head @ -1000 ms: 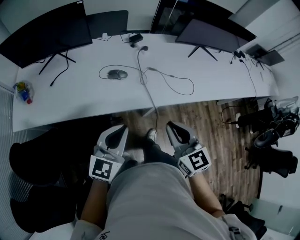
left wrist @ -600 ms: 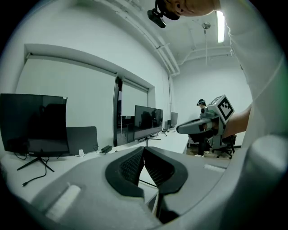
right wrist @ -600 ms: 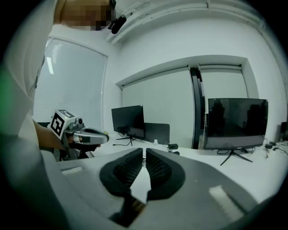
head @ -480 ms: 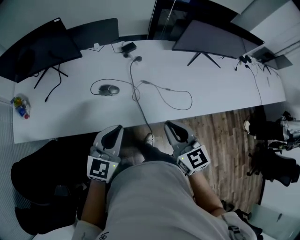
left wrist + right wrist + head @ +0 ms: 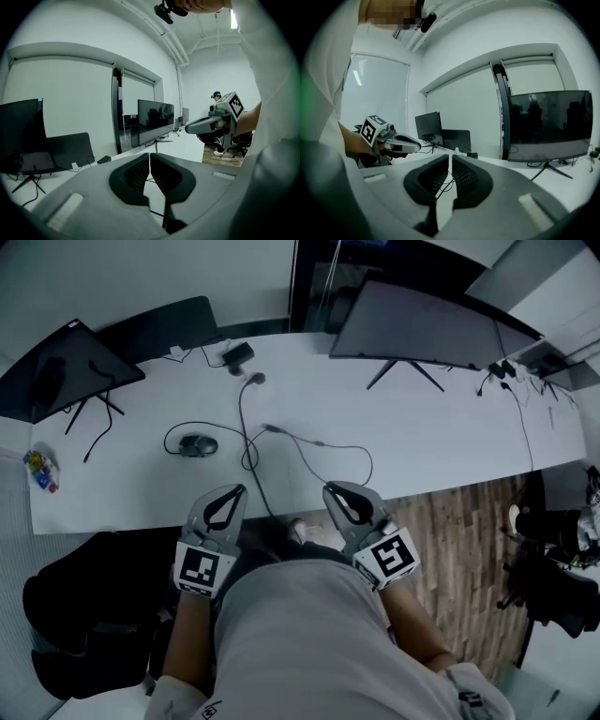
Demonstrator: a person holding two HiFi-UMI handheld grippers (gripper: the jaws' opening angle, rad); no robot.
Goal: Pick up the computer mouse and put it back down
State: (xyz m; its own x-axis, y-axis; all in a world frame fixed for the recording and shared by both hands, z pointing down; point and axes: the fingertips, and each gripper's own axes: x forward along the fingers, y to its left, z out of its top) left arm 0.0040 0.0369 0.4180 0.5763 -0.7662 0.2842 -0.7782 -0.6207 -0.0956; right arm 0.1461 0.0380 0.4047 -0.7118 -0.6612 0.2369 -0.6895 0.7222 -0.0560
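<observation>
A dark grey computer mouse (image 5: 197, 444) lies on the white desk (image 5: 122, 493) left of centre, its cable looping off to the right. My left gripper (image 5: 236, 490) is shut and empty, its tip at the desk's front edge, a short way in front and right of the mouse. My right gripper (image 5: 330, 488) hovers over the same edge further right, also shut with nothing in it. In the left gripper view the pads (image 5: 138, 174) meet at the left gripper's (image 5: 149, 153) tip; the mouse is hidden there. In the right gripper view the right gripper (image 5: 450, 156) shows closed pads.
Two monitors stand on the desk, one at the left (image 5: 66, 362) and one at the right (image 5: 422, 320), with a dark panel (image 5: 159, 320) between. Loose cables (image 5: 309, 446) cross the middle. A small colourful object (image 5: 39, 470) sits at the left end. Office chairs (image 5: 562, 559) stand on the wooden floor to the right.
Both grippers and the person have moved forward to the desk; the tips now overlap its front edge. The mouse lies nearer the left gripper. Both stay shut.
</observation>
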